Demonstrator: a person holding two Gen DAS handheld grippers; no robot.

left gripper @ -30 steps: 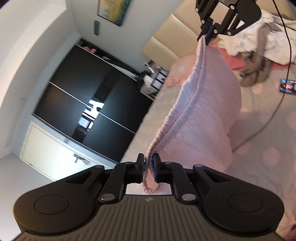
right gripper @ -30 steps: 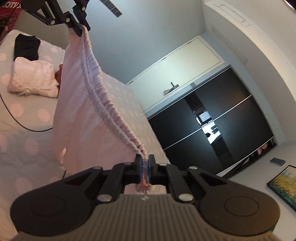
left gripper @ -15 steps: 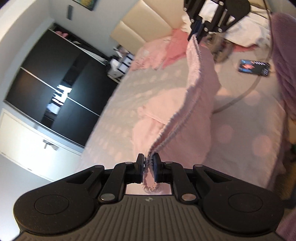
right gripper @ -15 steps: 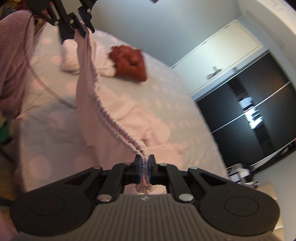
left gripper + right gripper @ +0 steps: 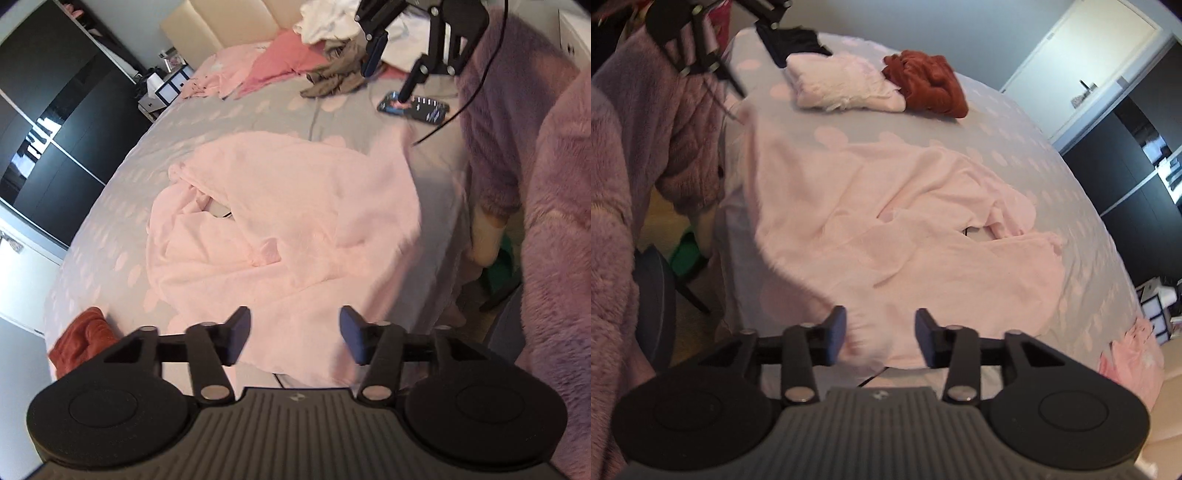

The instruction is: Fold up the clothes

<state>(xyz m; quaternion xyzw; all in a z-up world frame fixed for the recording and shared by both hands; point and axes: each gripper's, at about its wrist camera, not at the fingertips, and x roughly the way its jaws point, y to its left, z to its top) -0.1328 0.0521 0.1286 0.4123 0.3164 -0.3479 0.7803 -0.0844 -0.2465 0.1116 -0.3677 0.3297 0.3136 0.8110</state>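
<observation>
Both grippers' jaws opening, one pink garment (image 5: 280, 206) released.

Pale pink garment (image 5: 288, 221), soft fabric, lying spread and rumpled on the grey dotted bed (image 5: 258, 110). Near edge draped over the bed's side, blurred. Far part bunched into folds with a gap showing bedding. Folded white-pink piece (image 5: 842, 86) touching crumpled rust-red piece (image 5: 927, 83), well apart near the bed's far end.

Right tool (image 5: 880, 334) opening over pale pink garment (image 5: 905, 229) – bed (image 5: 1015, 147), rust-red clothing (image 5: 929, 83) beyond
</observation>
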